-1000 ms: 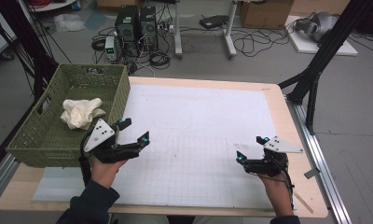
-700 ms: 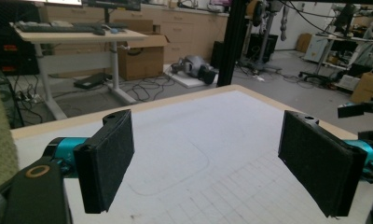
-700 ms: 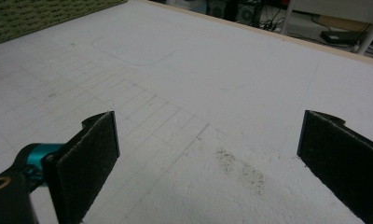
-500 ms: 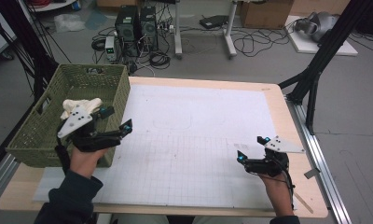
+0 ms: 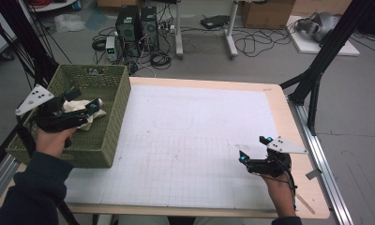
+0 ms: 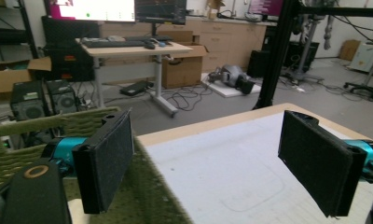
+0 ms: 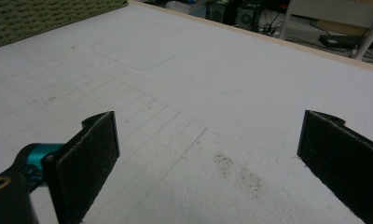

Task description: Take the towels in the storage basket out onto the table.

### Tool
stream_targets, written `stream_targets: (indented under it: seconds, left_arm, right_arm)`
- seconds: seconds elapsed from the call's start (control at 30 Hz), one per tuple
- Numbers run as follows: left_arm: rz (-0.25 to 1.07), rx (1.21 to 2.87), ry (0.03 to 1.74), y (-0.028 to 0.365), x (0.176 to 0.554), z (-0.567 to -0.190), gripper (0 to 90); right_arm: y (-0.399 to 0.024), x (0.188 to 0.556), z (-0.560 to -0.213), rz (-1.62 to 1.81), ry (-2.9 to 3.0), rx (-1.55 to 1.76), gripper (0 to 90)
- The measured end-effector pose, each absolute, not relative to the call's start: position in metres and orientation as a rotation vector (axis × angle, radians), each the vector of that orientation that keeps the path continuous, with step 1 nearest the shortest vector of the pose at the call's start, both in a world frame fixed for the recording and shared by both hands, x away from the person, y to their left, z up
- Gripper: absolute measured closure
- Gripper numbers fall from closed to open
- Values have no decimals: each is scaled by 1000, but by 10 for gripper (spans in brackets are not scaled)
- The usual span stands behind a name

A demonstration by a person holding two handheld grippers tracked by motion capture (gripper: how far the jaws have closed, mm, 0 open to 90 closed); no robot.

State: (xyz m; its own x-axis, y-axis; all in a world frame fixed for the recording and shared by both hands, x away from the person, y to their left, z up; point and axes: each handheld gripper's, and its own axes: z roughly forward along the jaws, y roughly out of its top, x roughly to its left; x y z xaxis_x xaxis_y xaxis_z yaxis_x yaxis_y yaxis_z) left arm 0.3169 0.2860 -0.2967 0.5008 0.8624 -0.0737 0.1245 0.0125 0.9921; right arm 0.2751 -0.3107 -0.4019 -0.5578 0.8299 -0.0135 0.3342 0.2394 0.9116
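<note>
A crumpled cream cloth [image 5: 86,123] lies in the green woven basket [image 5: 121,105] at the table's left end. My left gripper [image 5: 85,99] hovers open over the basket, just above the cloth, with nothing between its jaws. In the left gripper view the left gripper [image 6: 210,163] stands wide open above the basket wall [image 6: 149,196], facing across the white mat [image 6: 231,172]. My right gripper [image 5: 254,148] rests open over the mat's right front part. The right gripper view has the right gripper [image 7: 208,158] spread above bare gridded mat [image 7: 184,93].
A faint rectangle outline [image 5: 172,123] is drawn mid-mat. A dirty smudge [image 7: 238,170] marks the mat under the right gripper. Black frame posts [image 5: 317,75] stand at the table's right edge. Computer towers [image 5: 136,23] and cables lie on the floor beyond.
My left gripper has swung left from the mat's edge to over the basket, above the cloth, still open. The right gripper has stayed put.
</note>
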Motion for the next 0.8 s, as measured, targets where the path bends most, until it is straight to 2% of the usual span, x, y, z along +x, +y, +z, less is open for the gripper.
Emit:
stream_targets:
  seconds: [0.27,0.37,0.8]
  left_arm:
    - [730,1491,1040,316,344,-309,182]
    - [791,1453,1052,323,352,-312,181]
    - [747,1530,1268,341,400,-344,182]
  right_arm:
    - [-308,275,-402,1286,2021,1064,46]
    - [-308,276,-402,1275,2021,1058,46]
    - [-307,276,-403,1264,2018,1055,46]
